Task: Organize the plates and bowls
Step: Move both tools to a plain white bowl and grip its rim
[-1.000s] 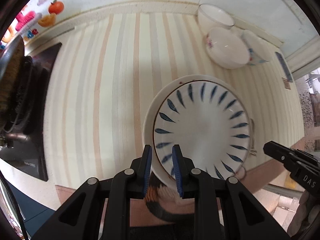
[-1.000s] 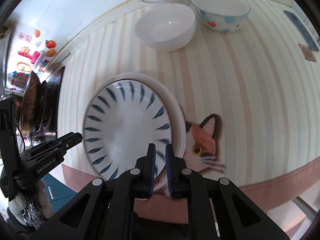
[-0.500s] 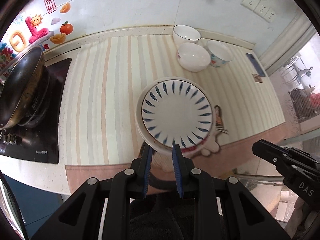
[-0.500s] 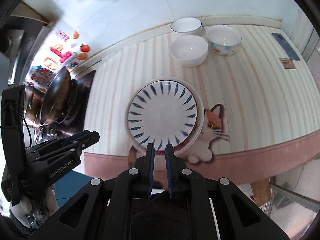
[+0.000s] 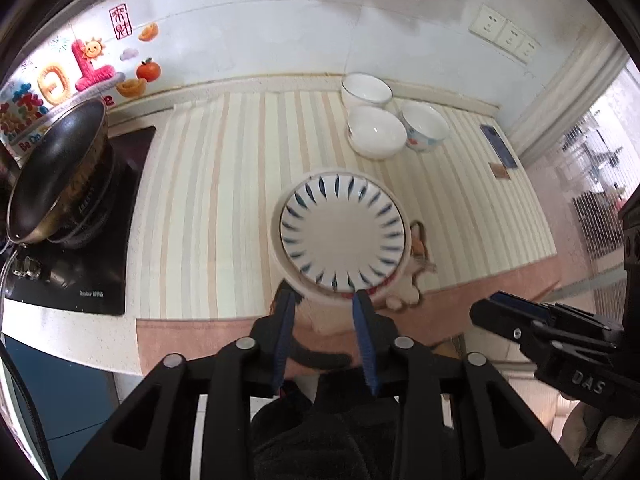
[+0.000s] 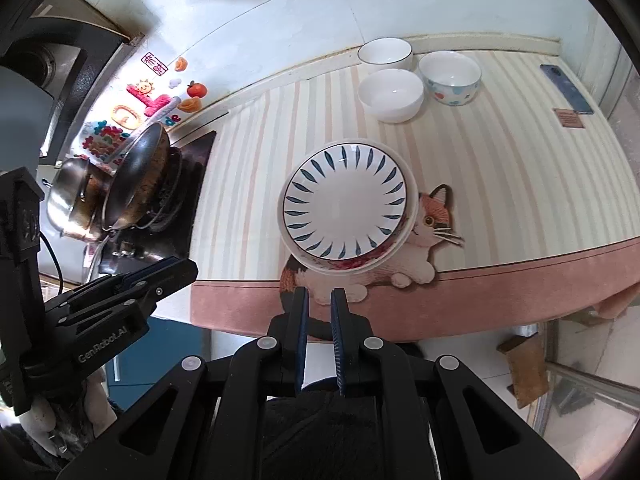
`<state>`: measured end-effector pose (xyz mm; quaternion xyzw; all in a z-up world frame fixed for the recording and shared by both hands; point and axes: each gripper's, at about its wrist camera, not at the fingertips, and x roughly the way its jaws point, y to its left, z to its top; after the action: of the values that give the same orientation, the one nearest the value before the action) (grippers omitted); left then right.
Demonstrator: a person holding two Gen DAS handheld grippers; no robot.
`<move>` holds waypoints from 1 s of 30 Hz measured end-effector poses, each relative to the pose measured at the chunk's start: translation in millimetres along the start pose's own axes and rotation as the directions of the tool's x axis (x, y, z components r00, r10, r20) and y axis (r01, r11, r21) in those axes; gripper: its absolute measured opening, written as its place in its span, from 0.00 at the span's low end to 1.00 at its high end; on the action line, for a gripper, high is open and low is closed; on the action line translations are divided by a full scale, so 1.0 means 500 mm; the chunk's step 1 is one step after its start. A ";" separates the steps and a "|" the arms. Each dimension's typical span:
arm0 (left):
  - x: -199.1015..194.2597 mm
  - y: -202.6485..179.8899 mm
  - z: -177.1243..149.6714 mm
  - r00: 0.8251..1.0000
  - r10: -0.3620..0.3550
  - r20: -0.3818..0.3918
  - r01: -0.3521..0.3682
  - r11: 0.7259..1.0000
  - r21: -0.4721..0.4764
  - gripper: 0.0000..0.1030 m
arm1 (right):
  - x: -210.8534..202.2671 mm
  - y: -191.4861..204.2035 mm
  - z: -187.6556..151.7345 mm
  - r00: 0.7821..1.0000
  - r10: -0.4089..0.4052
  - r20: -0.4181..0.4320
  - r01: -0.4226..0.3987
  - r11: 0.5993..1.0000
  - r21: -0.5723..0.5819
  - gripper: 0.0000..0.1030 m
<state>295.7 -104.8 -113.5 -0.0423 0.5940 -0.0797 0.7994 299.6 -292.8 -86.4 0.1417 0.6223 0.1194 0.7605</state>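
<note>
Showing phone [image 6: 566, 89] clearer rightside; left claw [image 5: 323, 300] open, right claw [image 6: 319, 295] narrowly open, both empty.

A blue-leaf-patterned plate [image 5: 343, 232] is seen stacked on a larger white plate [image 5: 280, 256], on a striped cat-print mat [image 5: 224, 208]. Three bowls [image 5: 376, 131] are clustered beyond. The left gripper [image 5: 323, 300] is held apart, empty, nearside of the stack.
</note>
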 end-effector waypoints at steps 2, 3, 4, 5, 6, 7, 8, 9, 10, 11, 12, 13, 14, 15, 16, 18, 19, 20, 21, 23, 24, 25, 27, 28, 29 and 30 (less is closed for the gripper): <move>0.019 -0.004 0.037 1.000 0.010 0.015 -0.009 1.000 -0.026 0.27 | 0.007 -0.015 0.017 1.000 0.026 -0.008 -0.025 1.000 0.011 0.44; 0.032 -0.006 0.057 1.000 0.013 0.021 -0.012 0.999 -0.034 0.27 | 0.010 -0.026 0.030 0.999 0.036 -0.008 -0.036 0.999 0.016 0.47; 0.042 -0.007 0.074 1.000 0.016 0.025 -0.015 0.999 -0.043 0.27 | 0.012 -0.037 0.046 0.999 0.042 -0.002 -0.042 0.999 0.017 0.47; 0.056 -0.010 0.092 0.999 0.023 0.026 -0.022 0.998 -0.052 0.27 | 0.015 -0.047 0.057 0.999 0.045 0.005 -0.045 0.999 0.020 0.47; 0.082 -0.016 0.124 0.999 0.034 0.024 -0.032 0.998 -0.061 0.27 | 0.019 -0.062 0.079 0.999 0.046 0.012 -0.047 0.999 0.022 0.47; 0.101 -0.019 0.146 0.999 0.038 0.015 -0.037 0.997 -0.070 0.27 | 0.025 -0.072 0.099 0.999 0.048 0.013 -0.048 0.999 0.023 0.47; 0.122 -0.023 0.168 0.999 0.043 0.004 -0.043 0.996 -0.082 0.27 | 0.036 -0.094 0.130 0.998 0.055 0.019 -0.056 0.998 0.032 0.47; 0.151 -0.026 0.195 0.999 0.042 -0.013 -0.043 0.995 -0.094 0.27 | 0.045 -0.108 0.152 0.998 0.058 0.025 -0.058 0.998 0.037 0.47; 0.185 -0.028 0.226 0.999 0.036 -0.030 -0.039 0.993 -0.115 0.27 | 0.062 -0.132 0.187 0.998 0.050 0.022 -0.051 0.998 0.047 0.47; 0.214 -0.030 0.252 0.998 0.035 -0.043 -0.040 0.990 -0.133 0.27 | 0.076 -0.147 0.210 0.999 0.040 0.016 -0.041 0.997 0.062 0.47; 0.257 -0.033 0.285 0.997 0.030 -0.071 -0.040 0.988 -0.147 0.27 | 0.095 -0.169 0.242 0.999 0.035 0.012 -0.036 0.996 0.077 0.47; 0.285 -0.036 0.305 0.996 0.027 -0.090 -0.041 0.987 -0.158 0.27 | 0.112 -0.189 0.271 0.999 0.039 0.010 -0.039 0.995 0.087 0.47; 0.312 -0.038 0.325 0.994 0.023 -0.104 -0.041 0.984 -0.172 0.27 | 0.135 -0.213 0.304 0.999 0.038 0.005 -0.038 0.994 0.107 0.47; 0.346 -0.042 0.349 0.992 0.018 -0.126 -0.041 0.982 -0.182 0.27 | 0.162 -0.241 0.341 0.999 0.044 -0.001 -0.043 0.991 0.128 0.47; 0.383 -0.042 0.374 0.989 0.010 -0.148 -0.040 0.979 -0.201 0.27 | 0.185 -0.262 0.370 0.999 0.049 -0.008 -0.048 0.989 0.141 0.47; 0.435 -0.047 0.408 0.985 -0.016 -0.173 -0.024 0.974 -0.227 0.27 | 0.240 -0.304 0.430 0.998 0.059 -0.028 -0.053 0.983 0.173 0.47; 0.467 -0.048 0.429 0.982 -0.027 -0.189 -0.020 0.971 -0.238 0.27 | 0.264 -0.320 0.455 0.997 0.070 -0.038 -0.062 0.981 0.182 0.47; 0.494 -0.049 0.447 0.979 -0.030 -0.200 -0.020 0.969 -0.246 0.27 | 0.296 -0.341 0.485 0.995 0.082 -0.050 -0.070 0.979 0.193 0.47; 0.508 -0.048 0.455 0.978 -0.034 -0.208 -0.019 0.968 -0.248 0.27 | 0.319 -0.353 0.505 0.994 0.084 -0.063 -0.070 0.978 0.196 0.47; 0.546 -0.051 0.475 0.973 -0.034 -0.230 -0.024 0.969 -0.245 0.27 | 0.363 -0.372 0.539 0.993 0.082 -0.085 -0.064 0.978 0.197 0.46; 0.564 -0.053 0.483 0.970 -0.026 -0.240 -0.031 0.972 -0.233 0.27 | 0.382 -0.378 0.552 0.992 0.084 -0.095 -0.064 0.978 0.198 0.46; 0.581 -0.056 0.490 0.969 -0.020 -0.247 -0.035 0.976 -0.217 0.27 | 0.401 -0.383 0.563 0.991 0.087 -0.103 -0.065 0.977 0.201 0.45; 0.604 -0.063 0.498 0.967 -0.012 -0.254 -0.036 0.982 -0.185 0.27 | 0.428 -0.391 0.573 0.990 0.086 -0.113 -0.061 0.977 0.203 0.40; 0.614 -0.066 0.498 0.966 -0.009 -0.257 -0.036 0.985 -0.170 0.26 | 0.444 -0.394 0.578 0.988 0.090 -0.122 -0.063 0.976 0.208 0.33; 0.620 -0.069 0.497 0.966 -0.012 -0.257 -0.030 0.987 -0.159 0.20 | 0.455 -0.397 0.578 0.988 0.095 -0.125 -0.067 0.975 0.212 0.26; 0.622 -0.072 0.496 0.966 -0.013 -0.258 -0.027 0.988 -0.152 0.18 | 0.463 -0.397 0.577 0.988 0.096 -0.125 -0.068 0.975 0.211 0.25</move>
<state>617.6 -202.0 -328.9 -0.0911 0.6976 -0.0357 0.7098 628.9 -413.9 -316.4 0.2367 0.6748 0.0949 0.6926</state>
